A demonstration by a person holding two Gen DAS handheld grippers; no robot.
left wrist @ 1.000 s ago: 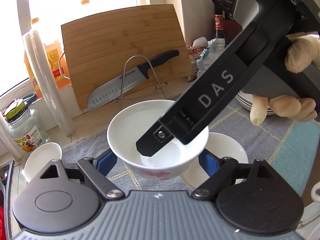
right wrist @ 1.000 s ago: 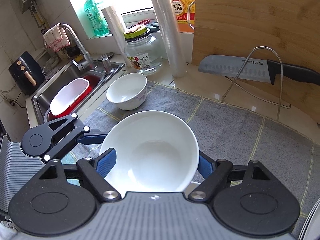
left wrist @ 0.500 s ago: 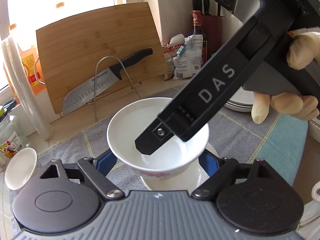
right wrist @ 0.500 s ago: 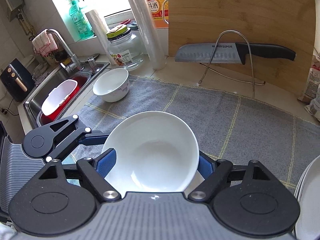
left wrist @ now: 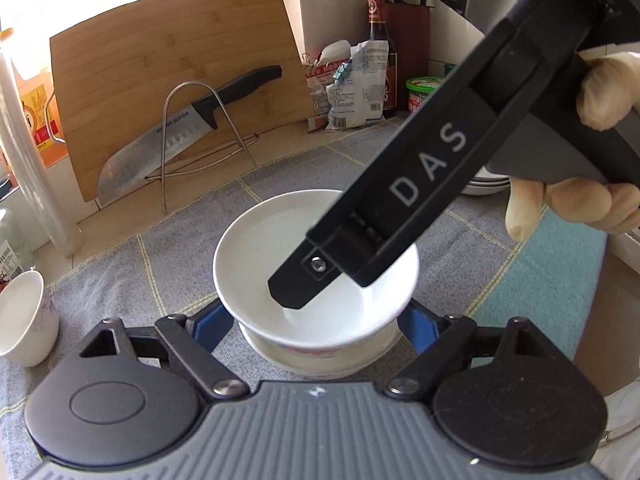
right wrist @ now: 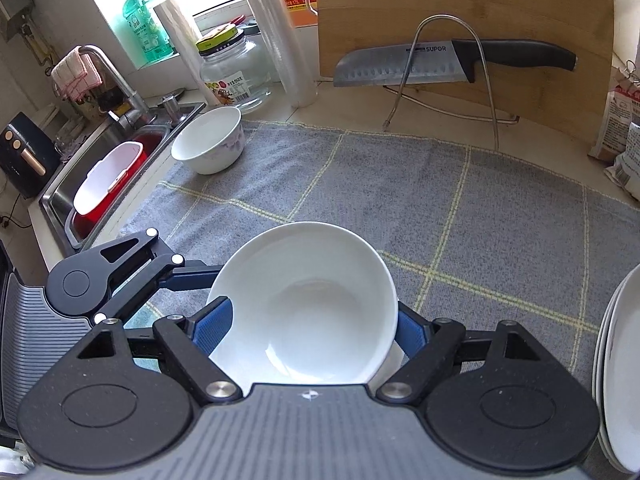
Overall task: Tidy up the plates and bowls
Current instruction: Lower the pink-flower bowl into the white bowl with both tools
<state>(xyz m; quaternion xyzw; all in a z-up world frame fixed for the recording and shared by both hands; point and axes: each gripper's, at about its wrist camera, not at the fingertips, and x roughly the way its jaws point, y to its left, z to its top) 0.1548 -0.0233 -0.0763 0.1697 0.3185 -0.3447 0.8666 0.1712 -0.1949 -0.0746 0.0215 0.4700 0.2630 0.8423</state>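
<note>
A white bowl (left wrist: pixel 256 256) with a pink pattern low on its side sits between the blue pads of my left gripper (left wrist: pixel 316 322), which is shut on it. My right gripper (right wrist: pixel 308 328) is shut on the same bowl (right wrist: pixel 304 304) from another side; one black finger (left wrist: pixel 400 200) of it crosses above the bowl in the left wrist view. One finger (right wrist: pixel 192 274) of the left gripper reaches the bowl's left rim. Directly under it stands a second white bowl (left wrist: pixel 320 360); I cannot tell whether the two touch.
A grey checked towel (right wrist: pixel 480 200) covers the counter. A smaller bowl (right wrist: pixel 208 144) stands at its far left by the sink (right wrist: pixel 100 148). Stacked plates (right wrist: pixel 616 368) are at the right edge. A cutting board (right wrist: pixel 460 8), a knife (right wrist: pixel 400 68) on a wire rack and a glass jar (right wrist: pixel 236 76) line the back.
Both grippers have carried the bowl to the right and down. The second bowl, earlier behind and to the right of it, now lies straight beneath it.
</note>
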